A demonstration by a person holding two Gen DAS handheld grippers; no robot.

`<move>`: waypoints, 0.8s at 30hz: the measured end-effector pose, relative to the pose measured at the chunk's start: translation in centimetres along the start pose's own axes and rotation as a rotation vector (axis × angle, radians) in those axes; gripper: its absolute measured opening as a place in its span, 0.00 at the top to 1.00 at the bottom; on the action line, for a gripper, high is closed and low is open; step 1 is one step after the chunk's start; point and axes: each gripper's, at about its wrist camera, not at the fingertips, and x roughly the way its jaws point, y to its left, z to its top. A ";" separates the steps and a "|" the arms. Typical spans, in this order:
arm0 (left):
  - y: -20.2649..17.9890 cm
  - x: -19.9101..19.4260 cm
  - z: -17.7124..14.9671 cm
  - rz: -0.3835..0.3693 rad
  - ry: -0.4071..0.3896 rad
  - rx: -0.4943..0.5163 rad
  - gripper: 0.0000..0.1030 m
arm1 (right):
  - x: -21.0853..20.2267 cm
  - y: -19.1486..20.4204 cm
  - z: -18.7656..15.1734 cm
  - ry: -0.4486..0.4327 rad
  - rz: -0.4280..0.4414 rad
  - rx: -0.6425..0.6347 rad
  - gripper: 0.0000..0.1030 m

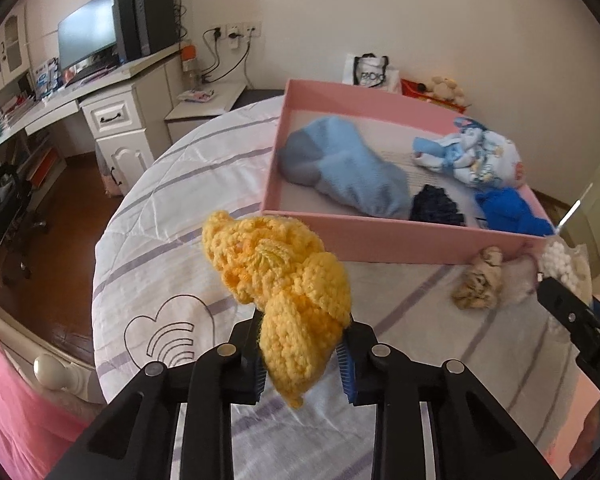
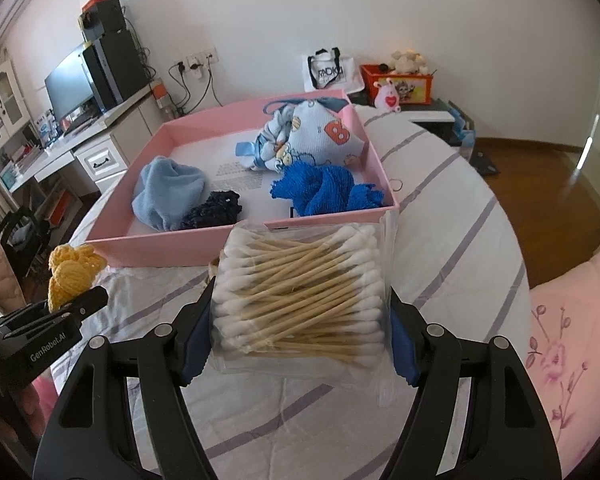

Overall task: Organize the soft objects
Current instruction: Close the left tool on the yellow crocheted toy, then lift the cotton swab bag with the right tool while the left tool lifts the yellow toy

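— Left wrist view puts us right at the left gripper [image 1: 305,354], whose pads are pressed into the yellow crochet piece [image 1: 278,272]; most of it flops forward over the fingers, clear of the striped bedspread [image 1: 172,200].

— So we carry it to the pink box [image 1: 380,240], which sits just ahead and a little to the right. We'd lift enough for the dangling end to pass over the near wall, then let go above a bare patch of the floor, say between the light blue sock [image 1: 340,168] and that wall.

— Agreed, and we shouldn't squeeze harder; yarn like this probably snags on the ridged pads, so we open fully and draw back straight.

— And our other hand? From the right wrist we see the right gripper [image 2: 300,316] clamped on a clear bag of cotton swabs [image 2: 300,296], held in front of the box's near wall.

— That view also shows what the left one hides: the box's whole floor, with the dark blue knit [image 2: 212,210] and the bright blue cloth [image 2: 324,188] near the front, the printed baby cloth [image 2: 320,136] behind.

— While the left view alone shows the tan patterned bundle [image 1: 478,280] lying on the bedspread outside the box, which the bag covers from the right.

— One at a time, then, so we don't cross hands.
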 end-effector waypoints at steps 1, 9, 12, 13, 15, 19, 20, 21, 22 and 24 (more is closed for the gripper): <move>-0.2 -0.4 -0.2 -0.005 -0.004 0.004 0.76 | -0.3 0.0 0.0 -0.007 0.001 0.000 0.32; -1.5 -4.0 -1.0 -0.040 -0.043 0.035 0.77 | -3.2 -0.3 -0.2 -0.067 0.003 -0.002 0.32; -2.1 -5.6 -1.3 -0.048 -0.070 0.039 0.77 | -4.4 -0.3 -0.1 -0.093 0.002 -0.008 0.32; -2.4 -6.2 -1.3 -0.046 -0.080 0.040 0.77 | -4.8 -0.3 -0.1 -0.104 0.002 -0.011 0.32; -2.7 -7.4 -1.5 -0.047 -0.106 0.044 0.77 | -5.7 -0.2 -0.1 -0.125 0.004 -0.018 0.32; -3.2 -10.4 -2.1 -0.026 -0.174 0.045 0.77 | -8.0 0.2 -0.2 -0.175 0.007 -0.037 0.32; -3.3 -11.2 -2.4 -0.013 -0.197 0.041 0.77 | -8.5 0.3 -0.2 -0.186 0.008 -0.042 0.32; -3.4 -12.0 -2.6 -0.005 -0.221 0.038 0.77 | -9.3 0.4 -0.2 -0.203 0.009 -0.048 0.32; -3.5 -12.9 -2.8 -0.005 -0.242 0.038 0.77 | -9.9 0.6 -0.3 -0.217 0.011 -0.053 0.32; -3.6 -14.5 -3.4 -0.009 -0.273 0.043 0.77 | -11.1 0.8 -0.4 -0.245 0.013 -0.064 0.32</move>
